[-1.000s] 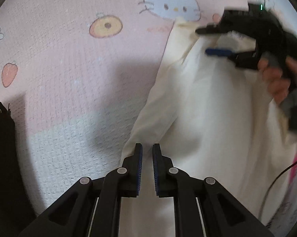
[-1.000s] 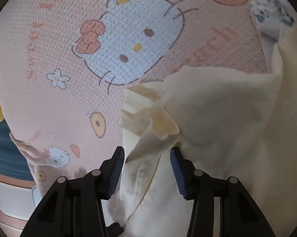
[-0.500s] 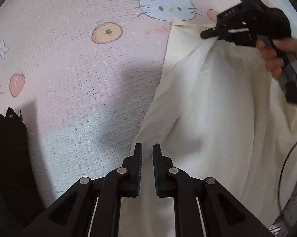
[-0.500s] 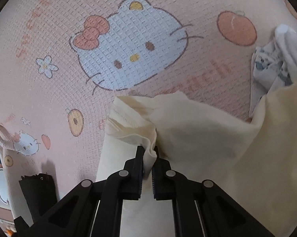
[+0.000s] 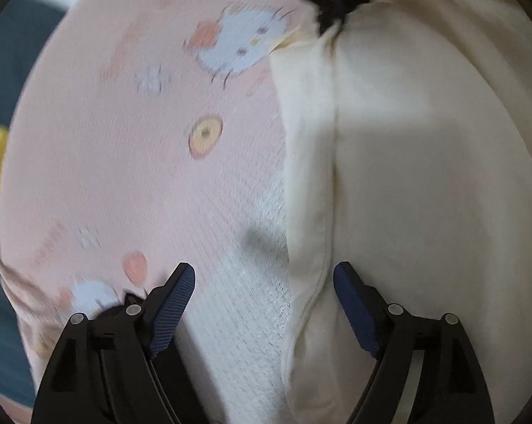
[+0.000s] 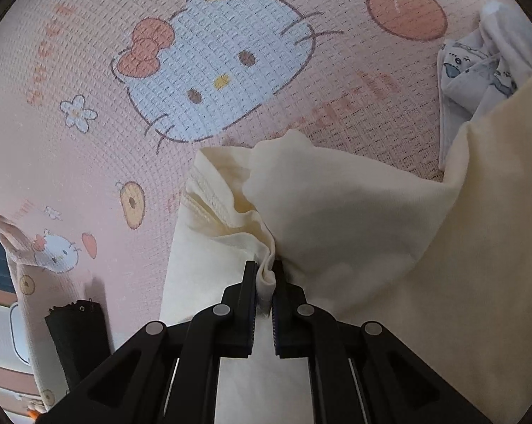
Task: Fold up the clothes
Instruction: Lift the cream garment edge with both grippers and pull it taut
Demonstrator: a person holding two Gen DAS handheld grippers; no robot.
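Pinching the cream shirt (image 6: pixel 336 233) on the pink cat blanket (image 6: pixel 89 162).
The right gripper (image 6: pixel 264 282) squeezes a fold low in the frame; the left gripper (image 5: pixel 264 304) is spread wide.

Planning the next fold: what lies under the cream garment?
The cream garment lies on a pink cartoon-cat blanket, bare beside it. A patterned white cloth sits at its far edge. Whatever lies beneath the garment's middle is covered.

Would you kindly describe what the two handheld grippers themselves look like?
Both the left gripper and right gripper have matte black angular linkage arms joined by round silver rivets. Each finger ends in a dark blue ribbed pad. No sleeves, cables or markings show.
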